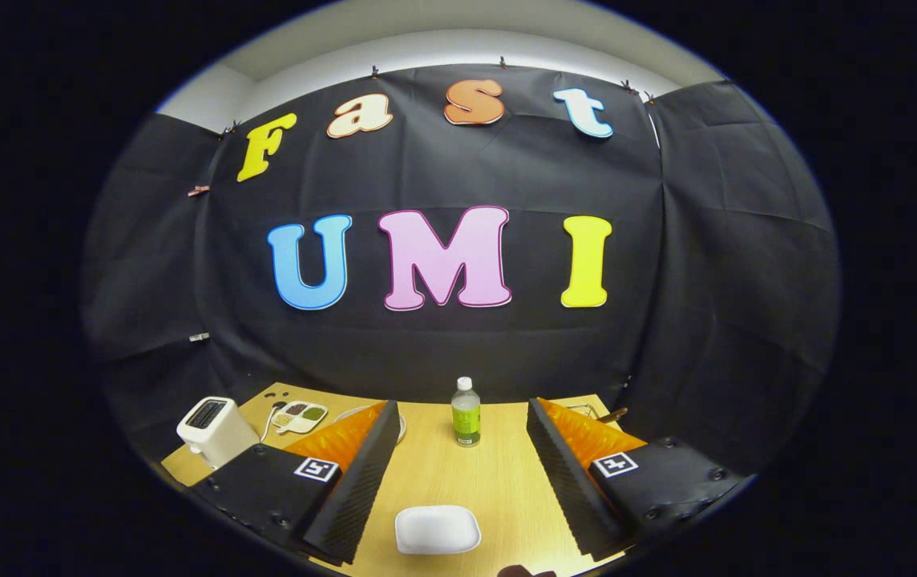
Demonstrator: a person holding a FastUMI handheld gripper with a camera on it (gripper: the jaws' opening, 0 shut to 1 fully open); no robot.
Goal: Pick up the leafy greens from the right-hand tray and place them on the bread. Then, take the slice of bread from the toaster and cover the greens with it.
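In the gripper view the gripper [462, 473] is held high and level above a pale wood-grain table [498, 481], its two fingers spread wide apart with nothing between them; their inner faces are ribbed. Between the fingers and close in lies a small white rounded-rectangular dish [437, 530], smooth and matte, with nothing visible on it from this angle. Beyond it, farther along the table, stands a clear plastic bottle [466, 412] with a white cap and a green label. Off past the left finger sits a white toaster [215, 430], boxy with rounded corners and a dark slot on top; whether a slice of bread sits in that slot is too small to tell. Just beside it is a small white divided tray [298, 417] with dark, tan and green fillings, and a white plate's rim [350, 413] peeks out behind the left finger. Past the right finger only a sliver of something pale and a brown bit show, so the right-hand tray, the leafy greens and the bread base cannot be made out. As a judgement, with the fingers empty and the sandwich parts hidden, this fits a stage before the greens are lifted as well as one after the top slice is set down.
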